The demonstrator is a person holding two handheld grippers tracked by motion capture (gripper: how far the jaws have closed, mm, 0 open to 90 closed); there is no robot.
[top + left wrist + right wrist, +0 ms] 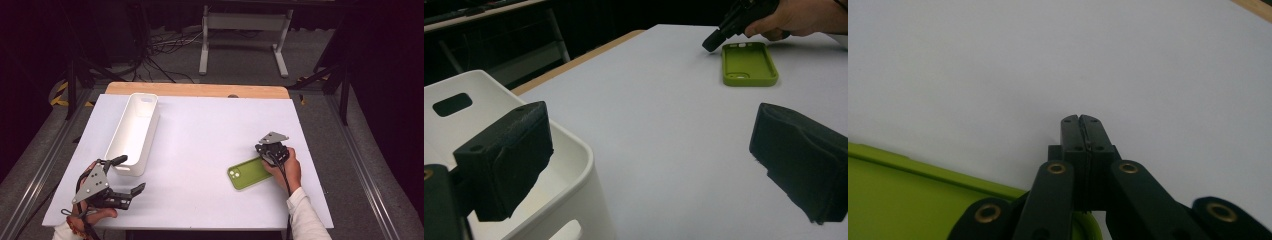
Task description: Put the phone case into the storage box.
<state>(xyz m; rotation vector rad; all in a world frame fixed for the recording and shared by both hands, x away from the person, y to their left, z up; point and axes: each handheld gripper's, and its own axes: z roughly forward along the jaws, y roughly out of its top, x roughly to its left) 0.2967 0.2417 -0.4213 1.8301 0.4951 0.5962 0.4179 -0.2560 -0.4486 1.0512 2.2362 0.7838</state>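
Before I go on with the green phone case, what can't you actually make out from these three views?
- Whether the shut right gripper pinches the green phone case: in the right gripper view the jaw linkage covers the case's edge; in the high view the hand covers it.
- The floor of the white bin: its walls hide it in the high view; the left gripper's pad does in the left gripper view.

matt green phone case (248, 173), rubbery
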